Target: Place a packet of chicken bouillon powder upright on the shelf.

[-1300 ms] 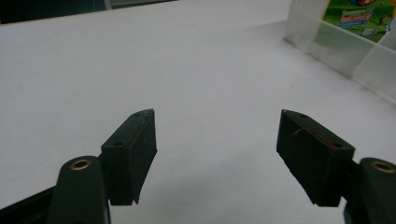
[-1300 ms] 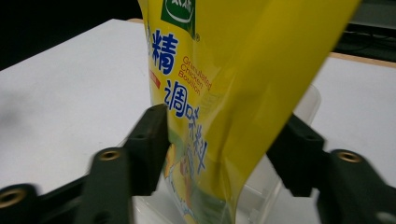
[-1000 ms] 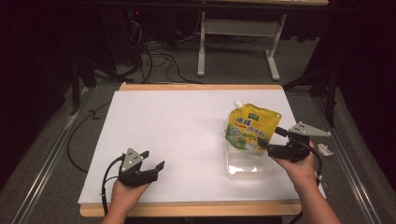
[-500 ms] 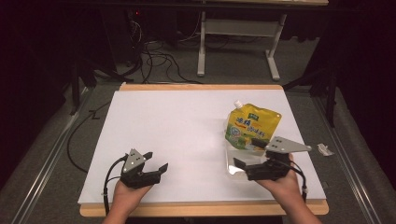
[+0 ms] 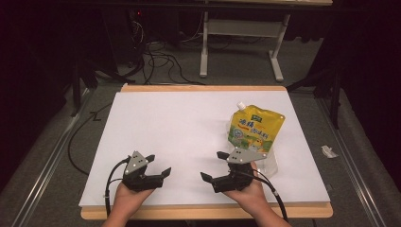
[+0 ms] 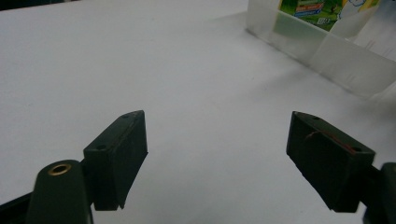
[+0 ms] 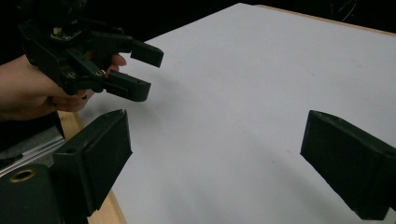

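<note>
Yellow spouted pouch (image 5: 255, 127) lies on the white counter (image 5: 179, 127), spout pointing away, just beyond the right tongs (image 5: 215, 166) (nearer than the left tongs (image 5: 158, 164)), both spread and empty.

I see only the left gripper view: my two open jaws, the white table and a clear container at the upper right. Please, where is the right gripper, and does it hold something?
Observer: The right gripper is near the front edge of the table, on the left side of the clear container. Its jaws stand wide apart with nothing between them.
Operator: What is the green and yellow thing in the container?
Observer: It is a yellow pouch. Its lower end is in the container, and it has a white cap at its far left corner.
Operator: Do the two grippers touch each other?
Observer: No. The left gripper is apart from the right one, with bare table between them.
</note>
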`<action>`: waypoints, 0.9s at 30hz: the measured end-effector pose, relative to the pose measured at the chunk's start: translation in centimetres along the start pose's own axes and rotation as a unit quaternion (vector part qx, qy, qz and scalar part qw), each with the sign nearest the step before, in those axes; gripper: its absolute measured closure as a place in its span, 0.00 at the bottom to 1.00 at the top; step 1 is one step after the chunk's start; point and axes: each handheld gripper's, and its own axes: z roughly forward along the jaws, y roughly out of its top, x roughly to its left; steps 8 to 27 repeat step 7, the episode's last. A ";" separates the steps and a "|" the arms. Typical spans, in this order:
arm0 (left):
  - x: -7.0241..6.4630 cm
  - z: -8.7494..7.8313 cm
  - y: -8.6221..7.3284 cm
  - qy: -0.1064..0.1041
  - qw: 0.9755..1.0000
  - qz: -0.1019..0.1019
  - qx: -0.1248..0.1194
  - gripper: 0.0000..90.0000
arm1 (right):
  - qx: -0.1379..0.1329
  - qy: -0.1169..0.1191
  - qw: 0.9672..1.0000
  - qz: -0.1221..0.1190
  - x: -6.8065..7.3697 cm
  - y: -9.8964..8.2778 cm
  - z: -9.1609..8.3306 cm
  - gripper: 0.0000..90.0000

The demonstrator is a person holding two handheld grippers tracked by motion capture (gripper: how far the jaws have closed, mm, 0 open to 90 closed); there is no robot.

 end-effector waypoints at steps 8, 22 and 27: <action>-1.0 0.3 0.1 -0.004 1.000 -0.001 0.009 0.22 | -0.011 -0.006 1.000 0.011 -1.4 -0.3 -1.7 0.09; -1.0 0.3 0.1 -0.004 1.000 -0.001 0.009 0.22 | -0.011 -0.006 1.000 0.011 -1.4 -0.3 -1.7 0.09; -1.0 0.3 0.1 -0.004 1.000 -0.001 0.009 0.22 | -0.011 -0.006 1.000 0.011 -1.4 -0.3 -1.7 0.09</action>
